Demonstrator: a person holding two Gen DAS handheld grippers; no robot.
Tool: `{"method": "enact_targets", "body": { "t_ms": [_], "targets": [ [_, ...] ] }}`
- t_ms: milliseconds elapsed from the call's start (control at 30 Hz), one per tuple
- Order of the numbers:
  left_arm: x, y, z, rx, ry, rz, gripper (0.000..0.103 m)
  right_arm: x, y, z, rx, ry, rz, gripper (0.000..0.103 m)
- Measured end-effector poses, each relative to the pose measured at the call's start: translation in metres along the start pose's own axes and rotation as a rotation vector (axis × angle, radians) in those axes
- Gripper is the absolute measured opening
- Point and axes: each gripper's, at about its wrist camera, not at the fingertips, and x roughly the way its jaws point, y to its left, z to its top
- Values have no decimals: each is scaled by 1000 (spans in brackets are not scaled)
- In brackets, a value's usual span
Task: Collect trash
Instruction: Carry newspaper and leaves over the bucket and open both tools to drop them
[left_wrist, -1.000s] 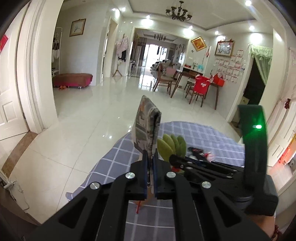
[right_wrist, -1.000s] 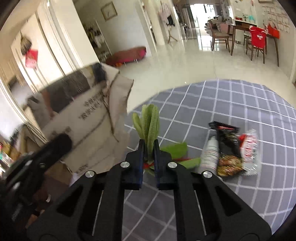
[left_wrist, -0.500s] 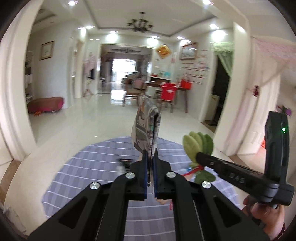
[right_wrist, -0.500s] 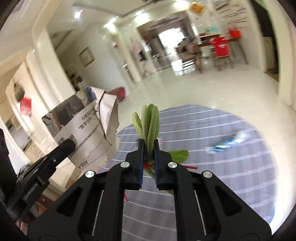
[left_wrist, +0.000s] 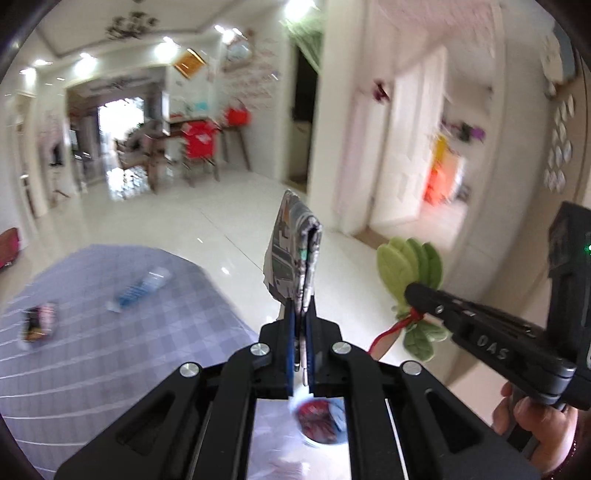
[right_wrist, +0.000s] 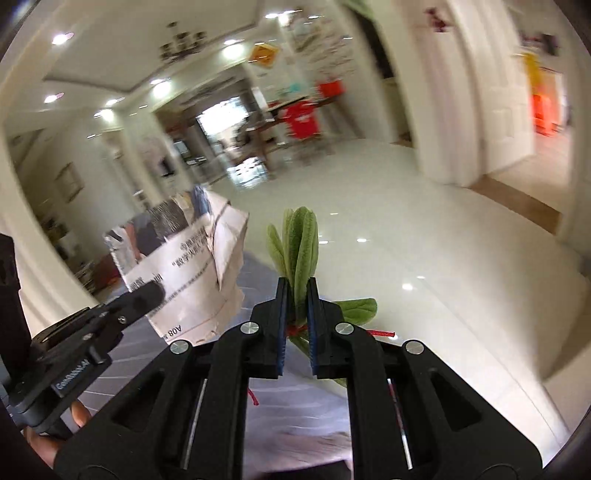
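Observation:
My left gripper (left_wrist: 300, 308) is shut on a folded newspaper (left_wrist: 293, 251) and holds it upright in the air; the newspaper also shows in the right wrist view (right_wrist: 188, 269). My right gripper (right_wrist: 296, 291) is shut on a bunch of green leaves (right_wrist: 299, 240) tied with red string, also seen in the left wrist view (left_wrist: 410, 266) to the right of the newspaper. Both are raised past the edge of the grey checked cloth (left_wrist: 110, 332). A plastic bottle (left_wrist: 140, 288) and a snack wrapper (left_wrist: 37, 325) lie on the cloth at left.
A white container with red trash inside (left_wrist: 321, 424) sits below the left gripper. The glossy white tiled floor (right_wrist: 424, 240) stretches ahead. Doorways and white walls stand at right, a dining table with red chairs (left_wrist: 195, 144) far back.
Both grippers swung to the right and off the cloth, carrying the newspaper and the leaves. The bottle and wrapper now lie at the left of the left wrist view. The container has come into sight below.

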Motion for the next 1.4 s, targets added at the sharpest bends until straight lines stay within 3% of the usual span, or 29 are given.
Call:
{"method": "enact_targets", "body": {
  "t_ms": [267, 433, 500, 533, 567, 633, 1400],
  "targets": [
    [94, -60, -31, 82, 203, -89, 5, -14, -107, -37, 136, 38, -136, 10],
    [137, -82, -43, 115, 288, -115, 6, -4, -134, -50, 173, 60, -182, 10],
    [146, -84, -45, 120, 303, -120, 11, -3, -148, -52, 192, 60, -196, 10],
    [153, -85, -46, 120, 319, -119, 30, -2, -152, -53, 195, 65, -203, 10],
    [155, -81, -46, 118, 335, -114, 56, 2, -154, -52, 198, 70, -207, 10],
    [158, -77, -50, 105, 336, -94, 65, 5, -160, -54, 207, 82, -210, 10],
    [139, -57, -41, 64, 318, -46, 65, 31, -125, -48, 182, 123, -162, 10]
  ]
}}
